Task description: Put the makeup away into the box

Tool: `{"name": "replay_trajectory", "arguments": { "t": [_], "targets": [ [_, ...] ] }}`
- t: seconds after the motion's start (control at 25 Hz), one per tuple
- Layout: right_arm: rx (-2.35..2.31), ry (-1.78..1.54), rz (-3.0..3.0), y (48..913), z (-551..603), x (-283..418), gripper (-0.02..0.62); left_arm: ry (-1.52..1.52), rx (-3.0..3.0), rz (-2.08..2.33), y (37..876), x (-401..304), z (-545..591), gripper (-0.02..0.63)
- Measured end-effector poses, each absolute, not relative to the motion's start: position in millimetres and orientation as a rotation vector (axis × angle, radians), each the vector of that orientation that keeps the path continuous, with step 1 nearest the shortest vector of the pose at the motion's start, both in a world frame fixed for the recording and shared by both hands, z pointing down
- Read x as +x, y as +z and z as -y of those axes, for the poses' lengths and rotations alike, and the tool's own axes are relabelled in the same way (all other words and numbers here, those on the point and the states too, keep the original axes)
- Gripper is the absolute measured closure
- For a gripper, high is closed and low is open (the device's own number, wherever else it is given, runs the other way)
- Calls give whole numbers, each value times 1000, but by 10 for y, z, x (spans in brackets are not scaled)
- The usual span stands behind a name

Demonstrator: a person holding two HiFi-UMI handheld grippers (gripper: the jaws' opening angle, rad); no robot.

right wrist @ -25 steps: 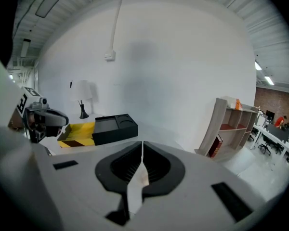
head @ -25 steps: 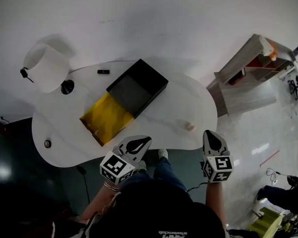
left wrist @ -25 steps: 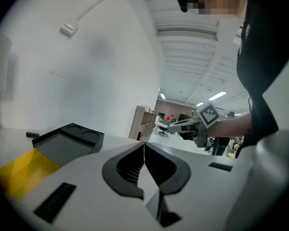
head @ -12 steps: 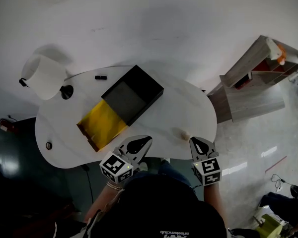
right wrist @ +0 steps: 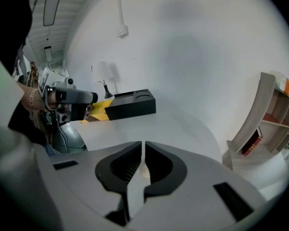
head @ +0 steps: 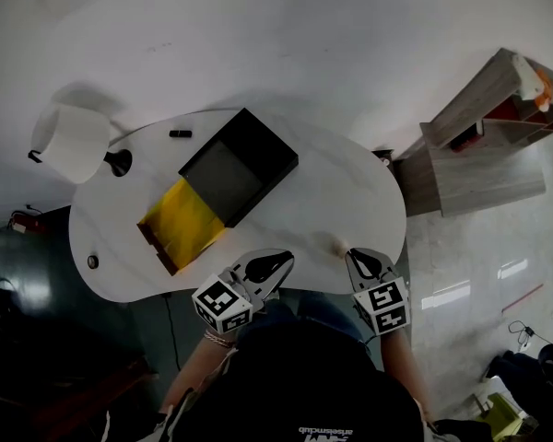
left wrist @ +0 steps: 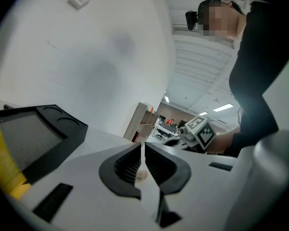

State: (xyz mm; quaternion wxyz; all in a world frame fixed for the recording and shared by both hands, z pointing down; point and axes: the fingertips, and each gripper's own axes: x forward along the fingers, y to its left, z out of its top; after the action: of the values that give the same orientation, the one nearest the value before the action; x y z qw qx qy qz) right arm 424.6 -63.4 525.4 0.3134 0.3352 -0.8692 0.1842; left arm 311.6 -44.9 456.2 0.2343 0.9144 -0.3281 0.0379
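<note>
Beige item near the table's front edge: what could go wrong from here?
1. The beige item lies close to the edge of the table; a nudge could knock it off.
2. The right gripper and left gripper are both shut; neither could grasp it without opening first.

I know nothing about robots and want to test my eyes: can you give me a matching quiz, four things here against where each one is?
Things:
1. lamp
2. black box
3. beige lump
4. shelf

Places:
A. on the floor, right of the table
B. table's near edge
C. table's left end
D. middle of the table

Pairs: 1-C; 2-D; 3-B; 4-A
</note>
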Motion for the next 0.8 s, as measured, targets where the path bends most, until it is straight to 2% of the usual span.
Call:
{"name": "replay_trajectory", "arguments": {
  "t": [0.4,0.44,0.48,0.52,0.8],
  "targets": [
    [706,547,2252,5680,722,4296,566,141,2450,955,4796,3354,590,586],
    [683,541,2241,5726,712,4292,535,153,2431,961,4847,3349,580,586],
    [657,543,2227,5775,693,4290,451,166,2410,966,4899,3346,569,586],
    [633,553,2211,5826,673,4293,420,181,2391,967,4954,3348,556,586],
    [597,579,2159,6094,676,4319,416,267,2316,974,5259,3371,588,585]
  ]
}}
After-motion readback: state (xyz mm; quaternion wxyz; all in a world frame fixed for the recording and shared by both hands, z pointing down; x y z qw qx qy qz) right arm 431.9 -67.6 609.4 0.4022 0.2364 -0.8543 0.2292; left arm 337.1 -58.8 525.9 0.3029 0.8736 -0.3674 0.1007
